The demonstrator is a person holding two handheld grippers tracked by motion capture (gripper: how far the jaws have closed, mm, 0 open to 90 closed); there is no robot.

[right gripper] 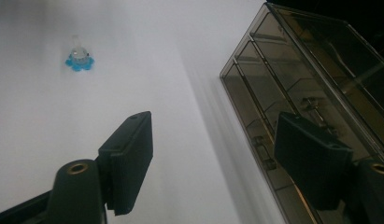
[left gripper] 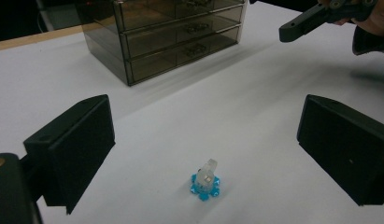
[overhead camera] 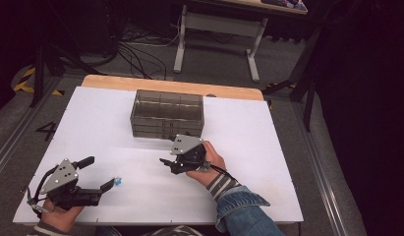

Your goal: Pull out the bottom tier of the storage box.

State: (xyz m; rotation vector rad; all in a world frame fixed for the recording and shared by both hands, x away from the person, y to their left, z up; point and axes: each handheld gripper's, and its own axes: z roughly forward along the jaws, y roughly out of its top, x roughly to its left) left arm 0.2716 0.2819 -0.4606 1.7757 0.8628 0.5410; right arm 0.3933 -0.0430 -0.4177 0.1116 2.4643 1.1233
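Note:
A small blue flower-shaped piece with a clear top [left gripper: 205, 182] stands on the white board, just ahead of my left gripper [left gripper: 206, 128]. That gripper is open, its jaws wide apart and touching nothing. From above, the left gripper [overhead camera: 100, 172] lies at the board's near left corner, with the blue piece [overhead camera: 118, 181] beside its lower jaw tip. My right gripper [overhead camera: 166, 165] hovers at mid-board in front of the smoky drawer box [overhead camera: 166, 113], pointing left. In its own view the right gripper [right gripper: 213, 154] is open with nothing between the jaws. The blue piece [right gripper: 79, 59] sits far off and the drawer box [right gripper: 316, 84] is close on the right.
The drawer box [left gripper: 175, 37] has three closed drawers stacked, with handles facing me. A jaw of the other gripper [left gripper: 311, 21] reaches in at the top right of the left gripper view. The white board [overhead camera: 268, 147] covers a wooden table; beyond its edges lie floor, cables and a desk frame.

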